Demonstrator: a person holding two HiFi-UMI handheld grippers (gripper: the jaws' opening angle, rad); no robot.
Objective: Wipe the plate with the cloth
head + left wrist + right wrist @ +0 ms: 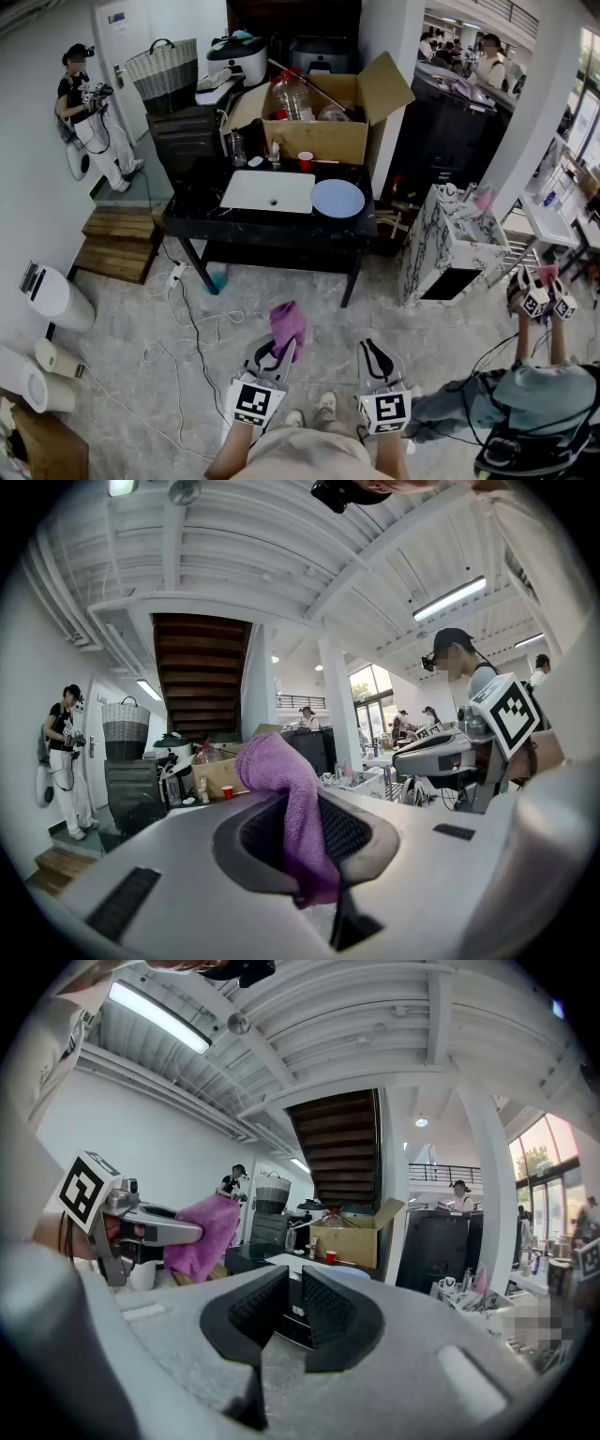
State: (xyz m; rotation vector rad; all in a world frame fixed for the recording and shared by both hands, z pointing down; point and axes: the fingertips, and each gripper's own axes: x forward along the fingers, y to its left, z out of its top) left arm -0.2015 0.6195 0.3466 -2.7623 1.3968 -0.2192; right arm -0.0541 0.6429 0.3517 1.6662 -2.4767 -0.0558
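My right tongs (294,1288) have their jaws a little apart, with nothing between them. At the left I see the left tongs (192,1234) holding a purple cloth (208,1239). Far ahead stands a dark counter (246,1258) with a pale plate (348,1273), a red cup (330,1256) and an open box (354,1230).

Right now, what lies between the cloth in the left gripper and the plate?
Head view: only bare floor, then the table's front edge, between the left gripper with its cloth and the plate.
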